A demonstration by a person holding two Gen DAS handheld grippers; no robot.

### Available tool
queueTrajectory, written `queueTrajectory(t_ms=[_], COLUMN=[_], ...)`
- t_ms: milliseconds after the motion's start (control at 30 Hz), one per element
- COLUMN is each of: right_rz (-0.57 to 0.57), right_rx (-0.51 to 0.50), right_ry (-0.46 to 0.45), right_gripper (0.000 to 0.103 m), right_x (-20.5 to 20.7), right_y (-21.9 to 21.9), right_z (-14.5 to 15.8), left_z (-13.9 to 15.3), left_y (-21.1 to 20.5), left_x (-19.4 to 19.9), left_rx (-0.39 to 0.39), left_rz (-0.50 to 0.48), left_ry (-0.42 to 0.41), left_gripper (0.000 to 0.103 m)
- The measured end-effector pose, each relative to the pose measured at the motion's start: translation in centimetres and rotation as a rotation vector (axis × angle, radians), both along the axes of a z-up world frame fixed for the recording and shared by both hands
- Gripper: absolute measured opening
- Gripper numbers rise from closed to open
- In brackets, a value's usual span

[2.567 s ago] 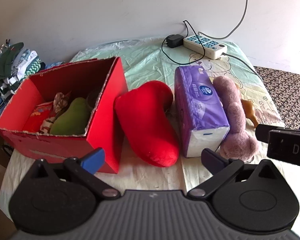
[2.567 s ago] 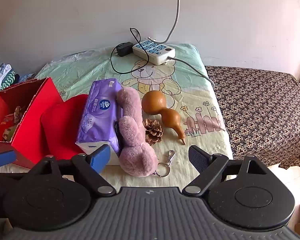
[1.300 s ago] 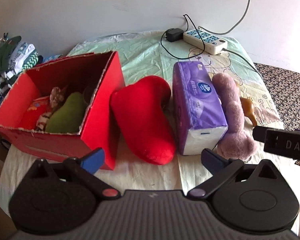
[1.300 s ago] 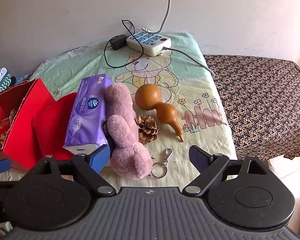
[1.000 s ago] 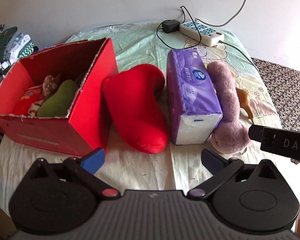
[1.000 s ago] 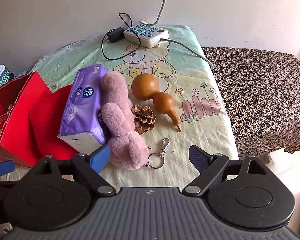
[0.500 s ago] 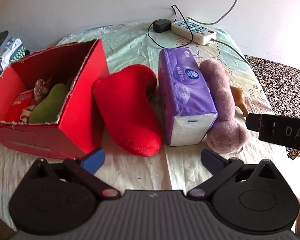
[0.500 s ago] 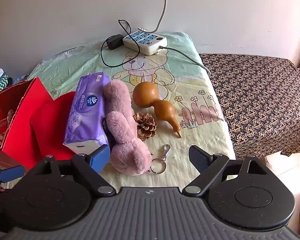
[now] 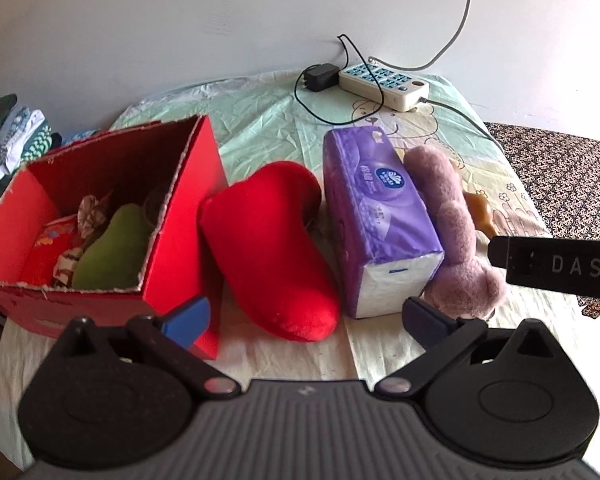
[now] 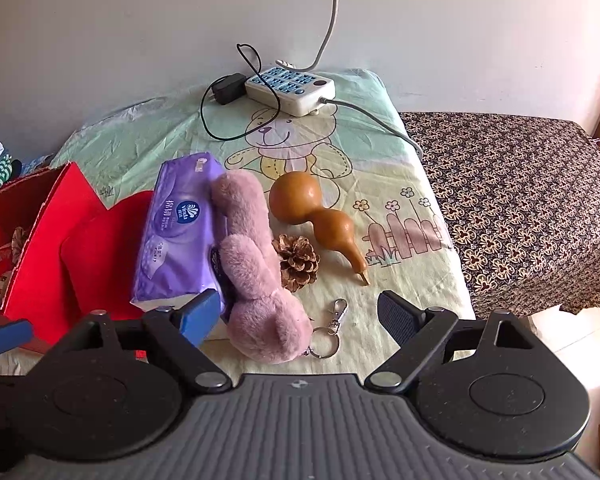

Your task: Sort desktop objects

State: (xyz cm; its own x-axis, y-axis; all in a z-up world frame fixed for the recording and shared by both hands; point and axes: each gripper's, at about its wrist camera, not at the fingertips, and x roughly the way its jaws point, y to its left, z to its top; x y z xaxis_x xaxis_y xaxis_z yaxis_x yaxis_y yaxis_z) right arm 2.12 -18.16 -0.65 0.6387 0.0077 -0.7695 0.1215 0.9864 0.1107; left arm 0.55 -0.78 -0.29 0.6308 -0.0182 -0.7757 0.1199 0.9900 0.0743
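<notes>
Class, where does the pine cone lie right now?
In the right wrist view the pine cone lies on the cloth at centre, between the plush toy on its left and the gourd on its right.

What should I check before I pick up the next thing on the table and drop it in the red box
1. Left gripper open and empty: ok, jaws spread, nothing between them.
2. Right gripper open and empty: ok.
3. Red cardboard box open on top with space left: ok, a green plush item and small items lie inside, the near part looks free.
4. Loose things within view: ok, red plush slipper, purple tissue pack, pink furry toy, brown pine cone, tan gourd.
5. Toy free to lift: cannot tell, it presses against the tissue pack and a metal keyring lies at its head.
6. Grippers clear of each other: ok.
</notes>
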Motion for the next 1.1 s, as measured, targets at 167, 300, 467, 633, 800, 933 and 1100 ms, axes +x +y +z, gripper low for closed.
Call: queueTrajectory(t_ms=[167, 300, 467, 633, 800, 933, 1100], right_rz=[-0.006, 0.017, -0.029, -0.077, -0.057, 0.052, 0.288], right_rx=[-0.025, -0.011, -0.005, -0.001, 0.015, 0.061, 0.074], right_ry=[-0.027, -0.051, -0.065, -0.040, -0.029, -0.005, 0.029], right_gripper=[0.083, 0.079, 0.072, 0.072, 0.065, 0.065, 0.065], right_x=[-0.1, 0.7, 1.8, 2.2, 3.6, 6.1, 10.1], right_y=[-0.3, -0.8, -1.8, -3.3, -5.8, -7.7, -7.6], right_z=[0.8, 1.8, 2.2, 0.9, -0.6, -2.0, -3.1], left_z=[1.1, 0.9, 1.0, 1.3, 0.2, -0.3, -1.7], left_y=[-0.3, -0.8, -0.9, -1.9, -6.0, -9.1, -11.9], left_x=[0.0, 0.7, 1.3, 0.1, -1.3, -1.5, -0.9], left_rx=[0.013, -0.006, -0.045, -0.135, -0.122, -0.131, -0.143], left_rz=[-0.117, -0.231, -0.336, -0.493, -0.602, -0.617, -0.559], left_ry=[-0.064, -0.071, -0.087, -0.103, -0.074, -0.056, -0.001], left_gripper=[0.102, 0.102, 0.102, 0.102, 0.098, 0.097, 0.098])
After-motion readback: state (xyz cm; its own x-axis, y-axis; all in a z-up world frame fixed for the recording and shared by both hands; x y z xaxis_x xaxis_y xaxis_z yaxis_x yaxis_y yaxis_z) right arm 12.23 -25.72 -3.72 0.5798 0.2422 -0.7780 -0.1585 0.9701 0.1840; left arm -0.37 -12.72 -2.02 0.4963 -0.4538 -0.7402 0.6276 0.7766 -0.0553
